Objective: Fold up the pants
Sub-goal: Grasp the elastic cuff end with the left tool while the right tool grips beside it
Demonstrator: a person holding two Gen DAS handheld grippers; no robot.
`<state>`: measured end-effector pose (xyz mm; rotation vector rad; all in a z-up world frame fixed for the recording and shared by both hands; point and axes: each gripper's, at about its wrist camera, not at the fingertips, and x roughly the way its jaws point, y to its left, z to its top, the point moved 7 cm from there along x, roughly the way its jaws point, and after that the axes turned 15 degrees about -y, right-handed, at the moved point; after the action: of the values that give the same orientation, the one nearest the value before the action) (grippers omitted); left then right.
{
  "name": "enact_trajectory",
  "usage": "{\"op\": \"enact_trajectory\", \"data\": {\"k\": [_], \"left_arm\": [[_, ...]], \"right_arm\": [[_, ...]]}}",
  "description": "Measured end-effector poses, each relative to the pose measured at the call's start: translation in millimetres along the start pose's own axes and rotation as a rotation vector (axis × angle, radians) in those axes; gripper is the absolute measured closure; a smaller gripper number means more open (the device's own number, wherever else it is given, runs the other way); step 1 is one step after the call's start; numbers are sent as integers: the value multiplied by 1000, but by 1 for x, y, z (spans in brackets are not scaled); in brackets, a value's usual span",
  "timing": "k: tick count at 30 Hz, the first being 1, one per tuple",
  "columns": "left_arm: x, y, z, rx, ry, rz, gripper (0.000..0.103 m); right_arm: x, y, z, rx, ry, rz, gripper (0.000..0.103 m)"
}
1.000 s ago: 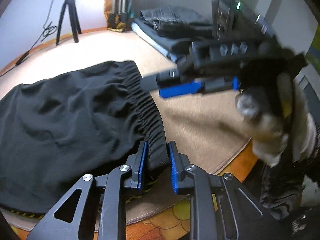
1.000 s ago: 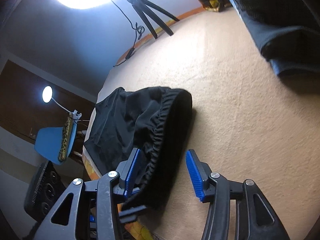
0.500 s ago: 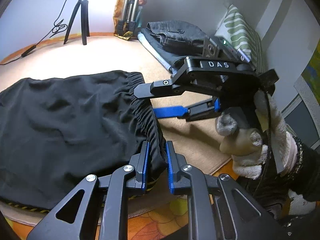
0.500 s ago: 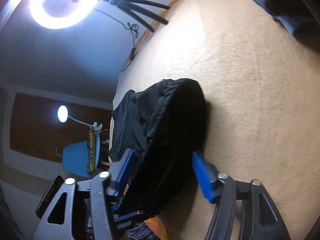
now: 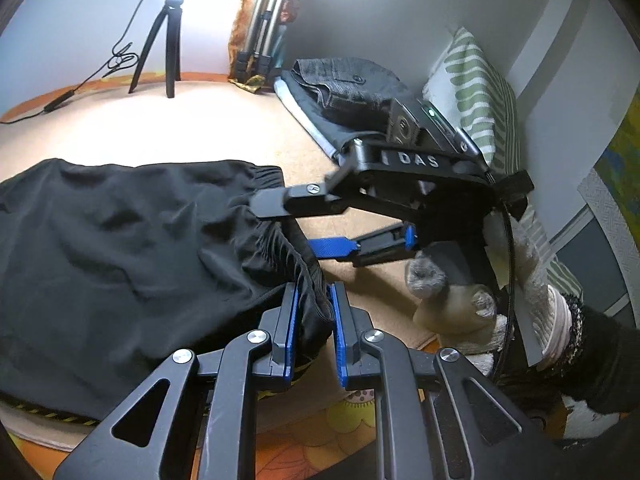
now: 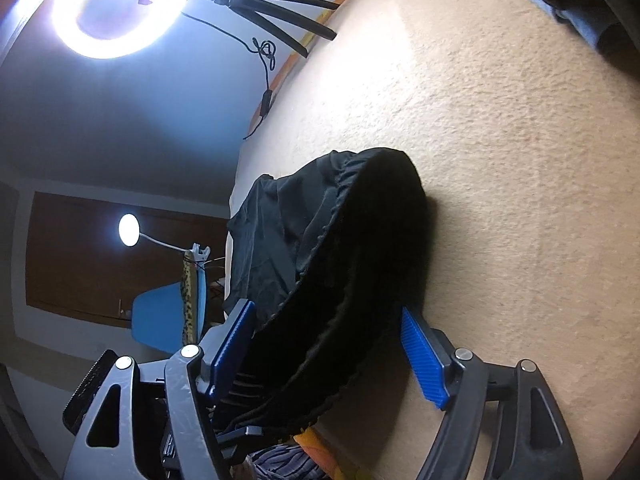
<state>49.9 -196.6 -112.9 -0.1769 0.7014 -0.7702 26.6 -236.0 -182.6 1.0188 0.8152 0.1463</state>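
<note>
Black pants (image 5: 120, 248) on beige carpet (image 5: 192, 132), left gripper (image 5: 313, 320) clamped on waistband, right gripper (image 6: 332, 352) wide open around waistband, ring light (image 6: 108, 8) and tripod (image 5: 168, 44) by wall.

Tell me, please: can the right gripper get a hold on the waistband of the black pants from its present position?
Probably yes. The right gripper is open, its jaws already on either side of the waistband, with nothing between them. The left gripper grips another part.
</note>
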Motion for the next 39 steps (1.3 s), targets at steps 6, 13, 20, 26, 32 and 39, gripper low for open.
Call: {"op": "enact_trajectory", "data": {"k": [6, 13, 20, 26, 32, 39], "left_arm": [[12, -15, -18, 113, 52, 12, 89], [19, -12, -24, 153, 54, 55, 87], [18, -18, -38, 261, 40, 132, 67], [33, -22, -48, 429, 43, 228, 66], [54, -22, -47, 437, 86, 210, 57], [60, -2, -33, 332, 54, 170, 77]], "right_arm": [[7, -5, 3, 43, -16, 9, 31], [6, -3, 7, -8, -28, -16, 83], [6, 11, 19, -72, -50, -32, 87], [10, 17, 21, -94, -31, -45, 87], [11, 10, 21, -70, -18, -61, 87], [11, 7, 23, -62, -15, -65, 87]]}}
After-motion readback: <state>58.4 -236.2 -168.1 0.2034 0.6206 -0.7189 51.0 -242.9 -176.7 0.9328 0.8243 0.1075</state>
